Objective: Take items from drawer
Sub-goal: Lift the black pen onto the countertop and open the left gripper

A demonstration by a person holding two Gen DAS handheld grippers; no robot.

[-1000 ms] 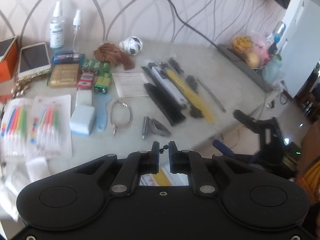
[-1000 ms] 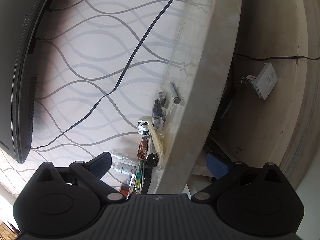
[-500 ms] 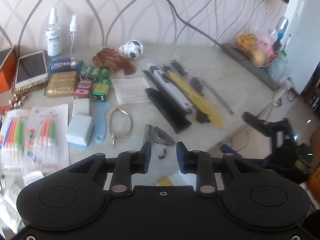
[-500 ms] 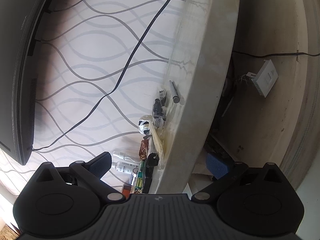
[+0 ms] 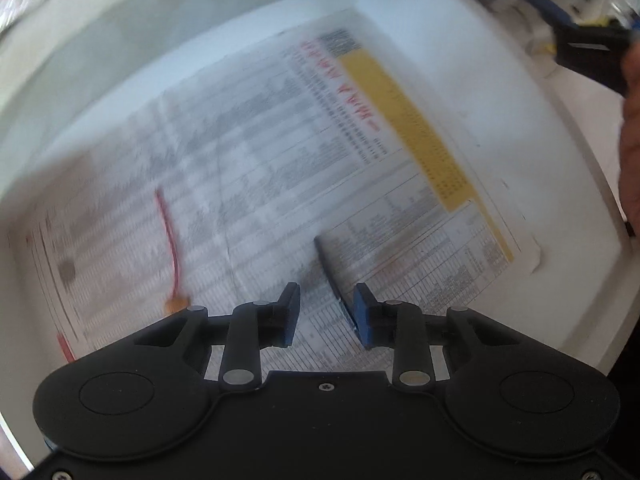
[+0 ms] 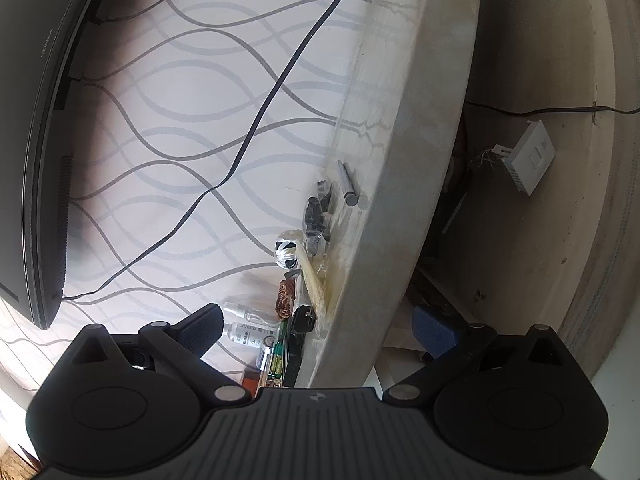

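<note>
My left gripper (image 5: 326, 300) points down into the white drawer (image 5: 440, 28), just above the printed newspaper (image 5: 280, 140) that lines its bottom. A thin dark blue strip (image 5: 330, 270) lies on the paper between the fingers, close to the right pad and touching neither. The jaws are closing, still apart. A red cord with an orange end (image 5: 168, 224) lies on the paper to the left. In the right wrist view my right gripper (image 6: 318, 330) stands wide open and level, with the table's edge (image 6: 380, 200) in the gap beyond its fingers and nothing held.
A person's hand (image 5: 632, 128) and a dark gripper part (image 5: 592, 56) are at the drawer's right rim. On the tabletop lie a grey rod (image 6: 346, 184), black clips (image 6: 316, 216), spray bottles (image 6: 248, 332) and batteries. A black cable (image 6: 260, 116) runs down the patterned wall beside a screen (image 6: 44, 120).
The left gripper let a small black piece go on the table, opened, then tipped down into the drawer, close to the newspaper. The right gripper's view is unchanged.
</note>
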